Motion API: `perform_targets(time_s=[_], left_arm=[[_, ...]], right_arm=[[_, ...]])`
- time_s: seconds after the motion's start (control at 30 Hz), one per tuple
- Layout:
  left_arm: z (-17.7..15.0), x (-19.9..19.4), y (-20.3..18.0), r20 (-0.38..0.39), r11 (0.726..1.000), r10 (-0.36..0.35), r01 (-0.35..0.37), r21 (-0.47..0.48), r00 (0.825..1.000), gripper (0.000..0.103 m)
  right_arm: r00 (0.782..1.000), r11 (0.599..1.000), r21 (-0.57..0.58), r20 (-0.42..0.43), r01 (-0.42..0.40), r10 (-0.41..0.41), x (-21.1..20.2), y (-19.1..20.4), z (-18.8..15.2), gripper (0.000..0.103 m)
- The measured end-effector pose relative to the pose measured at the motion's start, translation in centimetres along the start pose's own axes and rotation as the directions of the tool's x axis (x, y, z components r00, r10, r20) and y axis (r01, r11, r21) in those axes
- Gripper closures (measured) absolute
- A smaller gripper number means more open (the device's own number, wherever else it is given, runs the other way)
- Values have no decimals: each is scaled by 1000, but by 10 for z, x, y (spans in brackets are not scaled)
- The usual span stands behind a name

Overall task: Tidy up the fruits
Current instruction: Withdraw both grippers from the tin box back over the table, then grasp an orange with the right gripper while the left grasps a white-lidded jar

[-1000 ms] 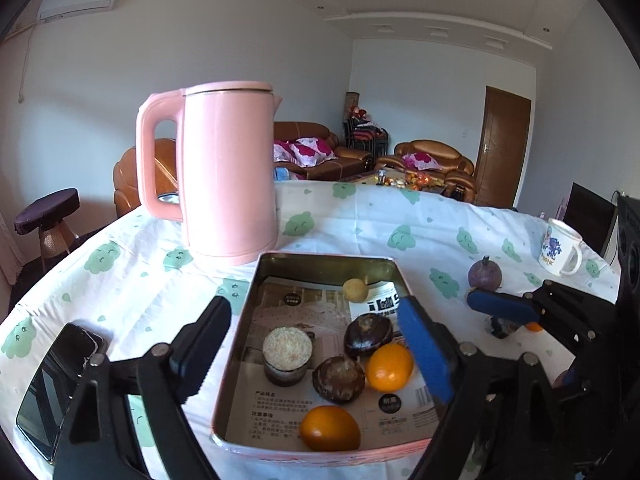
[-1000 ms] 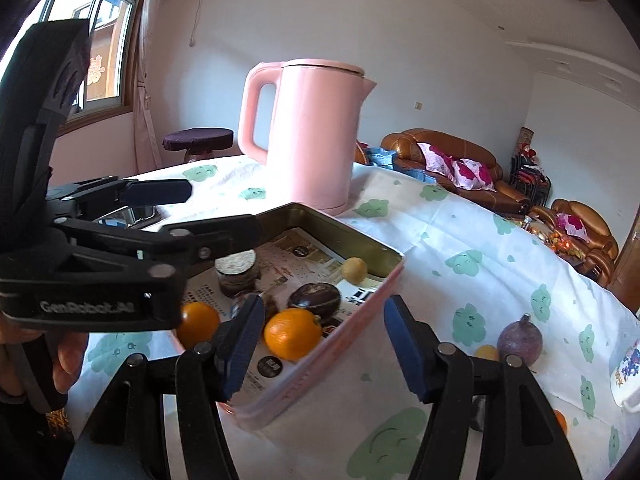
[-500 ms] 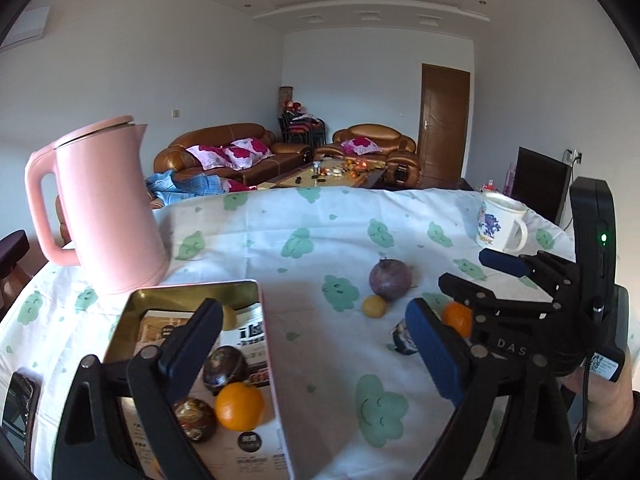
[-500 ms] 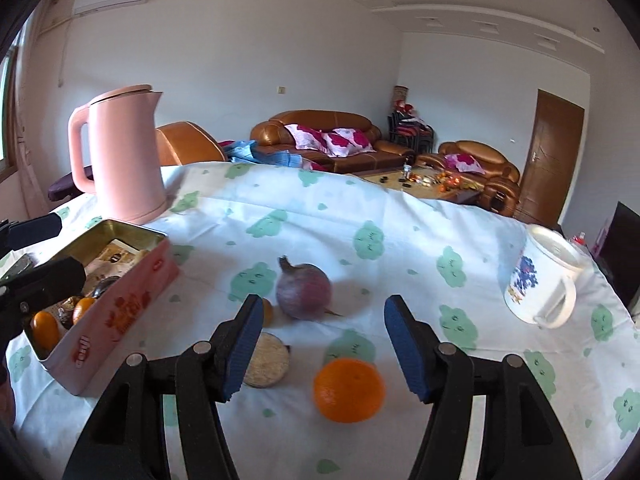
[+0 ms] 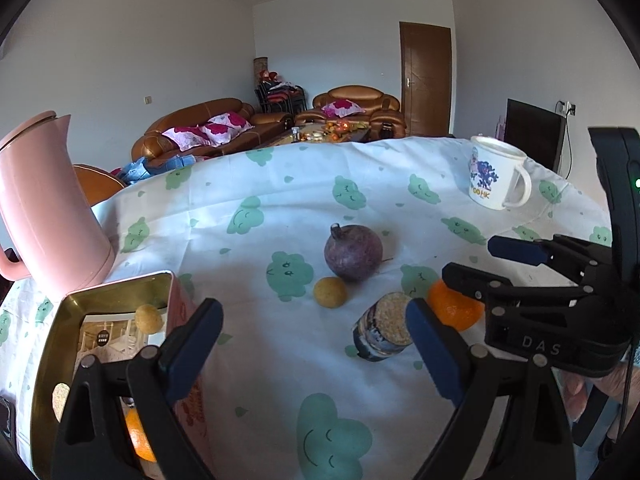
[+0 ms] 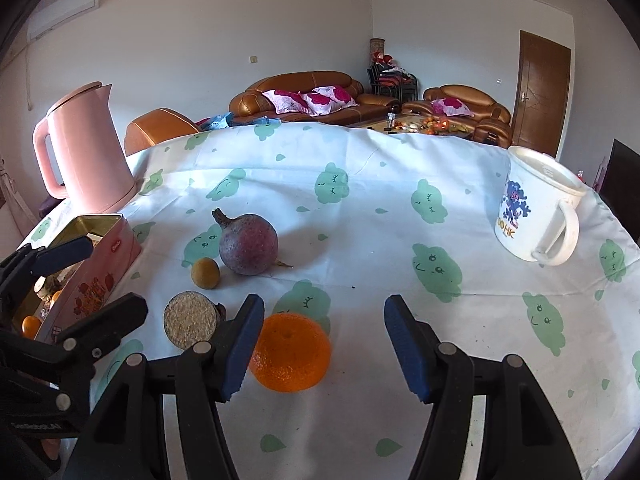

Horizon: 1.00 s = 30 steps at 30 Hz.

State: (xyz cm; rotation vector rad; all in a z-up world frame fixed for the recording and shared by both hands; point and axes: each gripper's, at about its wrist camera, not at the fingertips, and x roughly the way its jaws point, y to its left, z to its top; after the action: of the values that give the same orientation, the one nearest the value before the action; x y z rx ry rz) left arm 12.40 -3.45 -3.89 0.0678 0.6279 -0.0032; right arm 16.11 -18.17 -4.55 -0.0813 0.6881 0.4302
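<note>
Bare tablecloth lies between orange and mug; tin and kettle crowd the left.

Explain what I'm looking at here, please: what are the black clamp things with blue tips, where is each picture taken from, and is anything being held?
There is no robot. A person holds a hand-held claw in each hand, and each claw carries a wide-angle camera looking forward along its two blue-tipped fingers.

The left wrist view shows the left claw at the bottom, with the right claw entering from the right. The right wrist view shows the right claw from its own camera.

Both claws are open and hold nothing.

On the tablecloth lie loose fruits: an orange just ahead of the right claw, a dark purple round fruit, a small yellow fruit, and a dark piece with a pale cut face. At the left stands a metal tin already holding some fruit. A pink kettle and a white mug also stand there.
</note>
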Motion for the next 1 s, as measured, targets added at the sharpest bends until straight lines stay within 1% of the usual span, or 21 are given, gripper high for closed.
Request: perform_targets(time_s=[0.13,0.3,0.43,0.47,0.57,0.63,0.73,0.83,0.9,0.97,1.0], left_arm=[[-2,10,1,-22,1000,2,-2,-11,1000,8],[-2,12,3,-27,1000,3,-4,-21,1000,8],[-2,12,0,-30,1000,7,-7,-6,1000,8],[-2,12,-1,-30,1000,5,-5,0,1000,8],[-2,12,-5,-25,1000,4,-4,19,1000,8],[-2,10,-9,-17,999,-8,8,32,1000,8],[-1,9,-15,-13,998,-27,28,58,1000,9],[-1,11,-23,-23,995,-48,50,87,999,14],[-1,14,-26,-46,993,-64,69,101,997,16],[-1,18,-28,-67,991,-76,82,104,995,22],[-1,20,-29,-79,990,-85,93,108,993,23]], right_arm=[[998,999,-1,-24,-50,50,4,1,-1,39],[989,995,-1,-106,-102,101,19,3,-3,39],[985,993,-19,-130,-114,111,22,7,-4,50],[986,993,-26,-127,-112,108,21,8,-5,54],[989,996,-15,-120,-92,90,20,6,-5,55],[989,996,1,-116,-91,90,19,2,-4,55],[992,997,37,-103,-68,71,17,-6,-4,55],[993,995,83,-102,-55,63,17,-15,-4,55],[993,993,107,-104,-51,63,17,-20,-4,55],[993,992,117,-104,-49,61,17,-22,-4,55],[993,992,115,-103,-48,60,17,-21,-4,55]])
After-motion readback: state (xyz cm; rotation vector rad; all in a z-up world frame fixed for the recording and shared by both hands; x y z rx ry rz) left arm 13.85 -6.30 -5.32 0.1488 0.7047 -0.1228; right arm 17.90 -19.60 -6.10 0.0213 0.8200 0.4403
